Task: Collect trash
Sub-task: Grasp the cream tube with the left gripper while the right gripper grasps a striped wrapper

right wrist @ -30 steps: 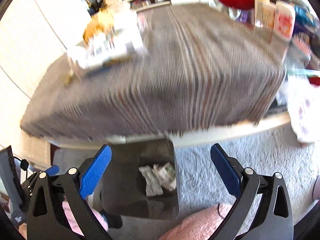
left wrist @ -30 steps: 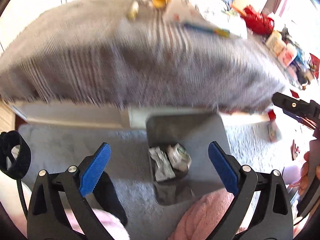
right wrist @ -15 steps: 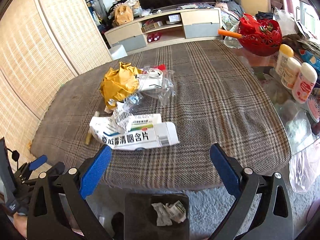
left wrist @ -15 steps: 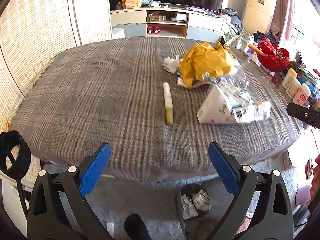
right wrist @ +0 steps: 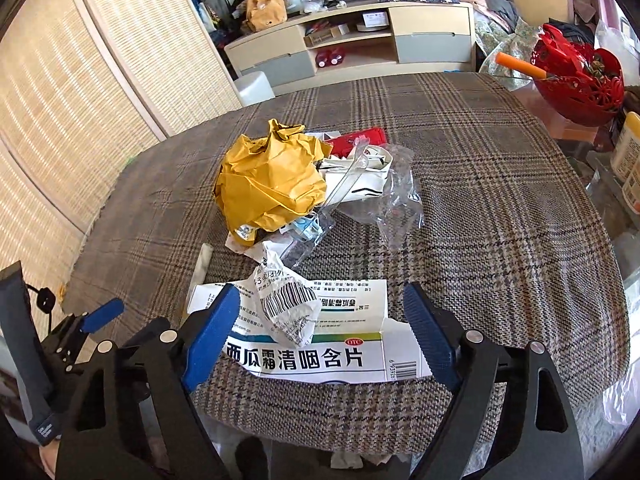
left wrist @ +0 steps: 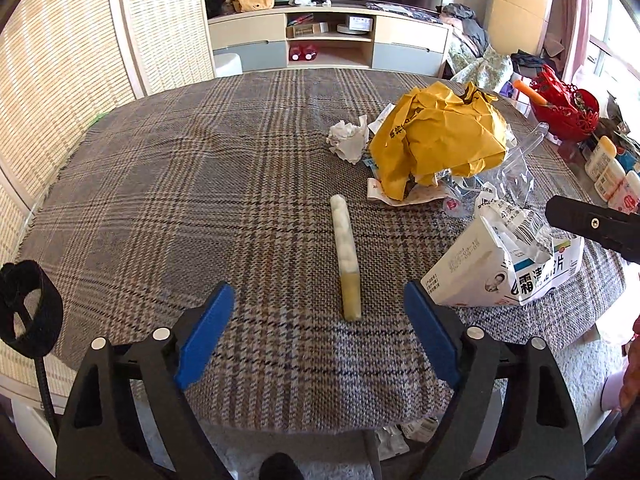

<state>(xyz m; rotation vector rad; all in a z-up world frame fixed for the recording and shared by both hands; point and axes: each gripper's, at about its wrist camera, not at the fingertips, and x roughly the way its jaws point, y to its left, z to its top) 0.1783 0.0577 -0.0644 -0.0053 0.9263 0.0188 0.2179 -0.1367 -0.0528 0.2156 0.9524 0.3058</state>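
Observation:
Trash lies on a round table under a plaid cloth (left wrist: 180, 200). A pale yellow-white stick (left wrist: 346, 256) points toward my left gripper (left wrist: 318, 300), whose jaws are closing with only cloth between them. Behind it sit a crumpled tissue (left wrist: 349, 140), a crumpled yellow paper bag (left wrist: 440, 140) and clear plastic wrap (right wrist: 400, 196). My right gripper (right wrist: 320, 300) hovers over a flattened white medicine box (right wrist: 304, 356) with a crumpled barcode wrapper (right wrist: 288, 304) on it. Its jaws are closing either side of them, pads not pressing. The bin is almost hidden under the table edge (left wrist: 400, 436).
A red basket (right wrist: 580, 80) and several bottles (left wrist: 608, 168) crowd the table's right side. Behind the table stand a TV cabinet (left wrist: 328, 40) and a white stool (right wrist: 252, 84), with a woven screen (left wrist: 60, 80) on the left. Grey carpet shows below the table's near edge.
Both grippers rose from above the floor bin to above the tabletop and moved in toward the trash. Both pairs of jaws have narrowed slightly.

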